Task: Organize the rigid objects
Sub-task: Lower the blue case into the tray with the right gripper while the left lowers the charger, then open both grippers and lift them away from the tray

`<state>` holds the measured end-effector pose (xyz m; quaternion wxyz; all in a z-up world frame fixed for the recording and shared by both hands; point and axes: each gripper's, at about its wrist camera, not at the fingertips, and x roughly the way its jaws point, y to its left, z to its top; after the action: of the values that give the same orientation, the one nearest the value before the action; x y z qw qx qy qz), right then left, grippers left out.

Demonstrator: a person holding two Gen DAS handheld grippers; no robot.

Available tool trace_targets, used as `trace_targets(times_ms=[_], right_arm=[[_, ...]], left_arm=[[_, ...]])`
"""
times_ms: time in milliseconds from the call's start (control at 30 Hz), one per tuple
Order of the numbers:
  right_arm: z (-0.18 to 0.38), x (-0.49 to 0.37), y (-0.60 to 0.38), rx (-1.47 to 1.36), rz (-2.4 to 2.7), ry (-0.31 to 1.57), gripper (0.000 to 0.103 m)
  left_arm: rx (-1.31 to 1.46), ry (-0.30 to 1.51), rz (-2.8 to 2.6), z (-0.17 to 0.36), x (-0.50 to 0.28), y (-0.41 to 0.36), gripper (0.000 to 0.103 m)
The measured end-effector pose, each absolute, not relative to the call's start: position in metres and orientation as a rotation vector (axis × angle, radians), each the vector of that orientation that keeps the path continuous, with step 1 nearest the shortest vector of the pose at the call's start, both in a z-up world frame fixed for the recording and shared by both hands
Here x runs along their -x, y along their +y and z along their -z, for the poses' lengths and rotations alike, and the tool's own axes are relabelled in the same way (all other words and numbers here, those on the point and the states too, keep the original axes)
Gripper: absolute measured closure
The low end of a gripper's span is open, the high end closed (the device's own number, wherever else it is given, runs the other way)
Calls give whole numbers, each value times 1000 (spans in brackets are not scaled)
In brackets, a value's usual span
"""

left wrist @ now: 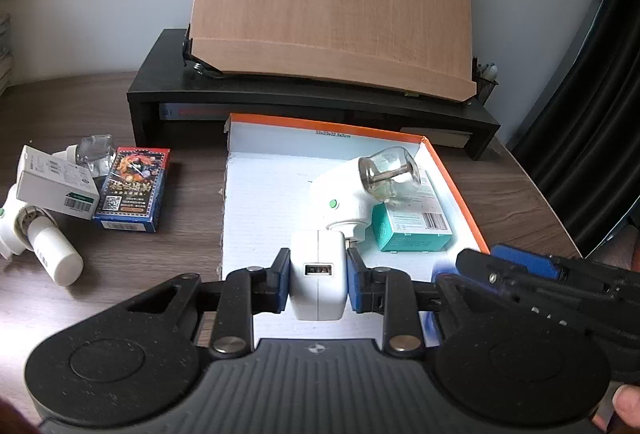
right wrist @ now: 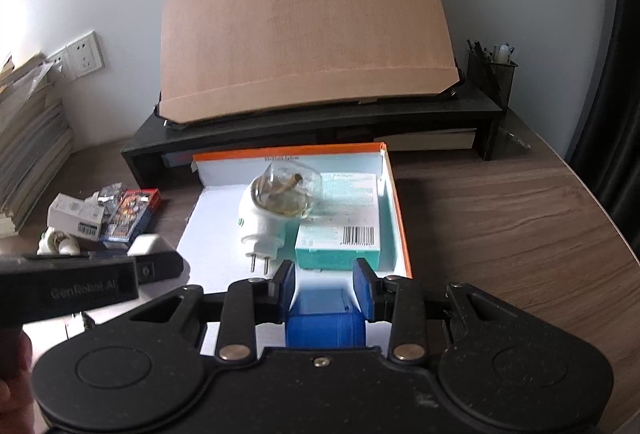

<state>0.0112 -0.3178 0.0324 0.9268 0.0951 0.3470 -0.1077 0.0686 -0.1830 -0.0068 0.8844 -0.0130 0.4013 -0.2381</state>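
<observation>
My left gripper (left wrist: pixel 318 272) is shut on a white USB charger (left wrist: pixel 318 274) and holds it over the near part of the orange-rimmed white box (left wrist: pixel 264 194). In the box lie a white plug-in vaporizer with a glass bottle (left wrist: pixel 352 194) and a teal carton (left wrist: pixel 412 230). My right gripper (right wrist: pixel 325 288) holds a blue object (right wrist: pixel 326 318) between its fingers over the box's near right corner (right wrist: pixel 404 258); the vaporizer (right wrist: pixel 272 206) and teal carton (right wrist: pixel 340 226) lie ahead of it. The left gripper's body shows at the left of the right wrist view.
On the table left of the box lie a card pack (left wrist: pixel 134 190), a white carton (left wrist: pixel 56 186), a white bottle with a plug-in unit (left wrist: pixel 44 246) and a small plastic piece. A black monitor riser (left wrist: pixel 312 102) with a tilted wooden board (left wrist: pixel 332 2) stands behind. A mesh pen cup (right wrist: pixel 490 74) stands at the riser's right end.
</observation>
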Motion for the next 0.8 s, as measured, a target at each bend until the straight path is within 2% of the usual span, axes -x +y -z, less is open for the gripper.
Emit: trace_targets(times_ms=[167, 233, 500, 567, 767, 800], right_arm=[[-39, -15, -321, -195, 233, 670, 62], [-41, -14, -322, -197, 238, 661, 50], [-51, 1, -323, -207, 259, 628, 47], [-54, 5, -323, -209, 261, 621, 46], [-58, 17, -318, -204, 267, 605, 43], [-60, 19, -317, -203, 268, 600, 41]], left_arm=[[30, 830, 513, 9, -71, -189, 74], [38, 820, 533, 10, -72, -191, 74], [51, 829, 567, 16, -70, -195, 74], [60, 824, 569, 15, -68, -194, 53], [72, 810, 548, 7, -59, -186, 49], [71, 806, 543, 4, -57, -185, 48]])
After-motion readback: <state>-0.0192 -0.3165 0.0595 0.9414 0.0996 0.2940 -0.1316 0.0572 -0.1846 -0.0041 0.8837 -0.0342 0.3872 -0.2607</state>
